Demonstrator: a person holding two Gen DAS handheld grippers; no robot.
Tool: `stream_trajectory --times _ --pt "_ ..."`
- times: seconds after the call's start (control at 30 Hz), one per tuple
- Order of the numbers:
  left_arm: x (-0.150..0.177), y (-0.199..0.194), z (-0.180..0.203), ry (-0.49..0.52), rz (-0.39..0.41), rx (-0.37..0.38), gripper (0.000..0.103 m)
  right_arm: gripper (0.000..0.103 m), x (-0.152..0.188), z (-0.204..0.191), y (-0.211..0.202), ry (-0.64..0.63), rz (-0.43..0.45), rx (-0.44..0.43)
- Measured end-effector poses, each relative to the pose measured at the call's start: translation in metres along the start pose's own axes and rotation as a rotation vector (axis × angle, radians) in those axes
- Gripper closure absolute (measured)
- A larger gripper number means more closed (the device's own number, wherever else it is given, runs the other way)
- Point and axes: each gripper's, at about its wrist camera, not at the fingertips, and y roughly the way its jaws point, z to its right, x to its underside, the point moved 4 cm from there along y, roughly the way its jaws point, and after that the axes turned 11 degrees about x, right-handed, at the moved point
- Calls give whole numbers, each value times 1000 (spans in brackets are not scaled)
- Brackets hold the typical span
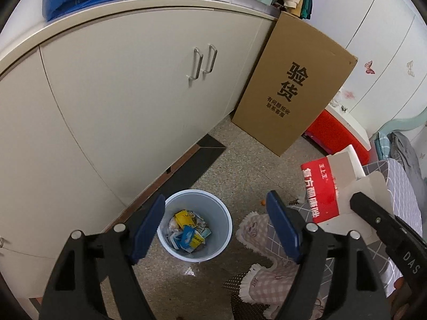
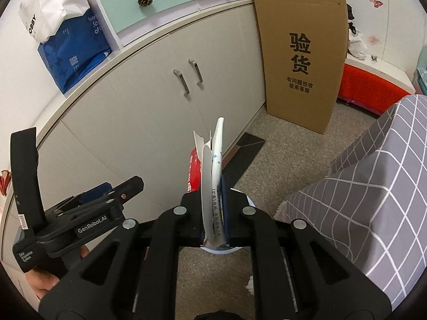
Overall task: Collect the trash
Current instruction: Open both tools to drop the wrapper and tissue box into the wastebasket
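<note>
A light blue trash bin (image 1: 196,224) stands on the floor by the cabinet, holding yellow and blue wrappers (image 1: 188,230). My left gripper (image 1: 216,221) is open and empty, high above the bin. My right gripper (image 2: 214,186) is shut on a flattened red and white paper carton (image 2: 210,165), seen edge-on. The carton also shows in the left wrist view (image 1: 324,189), to the right of the bin, with the right gripper (image 1: 373,213) behind it. In the right wrist view the bin's rim (image 2: 226,250) peeks out below the jaws and the left gripper (image 2: 106,200) is at the left.
A white cabinet (image 1: 120,93) runs along the left. A tall cardboard box (image 1: 291,85) leans at its end. A grey checked cover (image 2: 373,186) is at the right, a pink fringed mat (image 1: 267,266) lies on the floor, and a red box (image 1: 333,136) stands behind.
</note>
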Motion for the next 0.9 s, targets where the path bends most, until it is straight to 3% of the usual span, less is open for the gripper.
stream_trajectory --times 0.4,0.67,0.77,0.9 --pt "-3 -5 -19 -35 17 -25 25 93 -3 -18 3 -27 16 0" --pt "-7 -21 -45 -68 69 -106 25 89 -14 -37 16 -23 58 -25" --pt "-8 -24 -51 -80 71 -121 24 20 -15 -42 30 -37 69 -3" --pt "-8 -30 -52 -73 74 -130 24 20 -6 -45 33 -68 57 8"
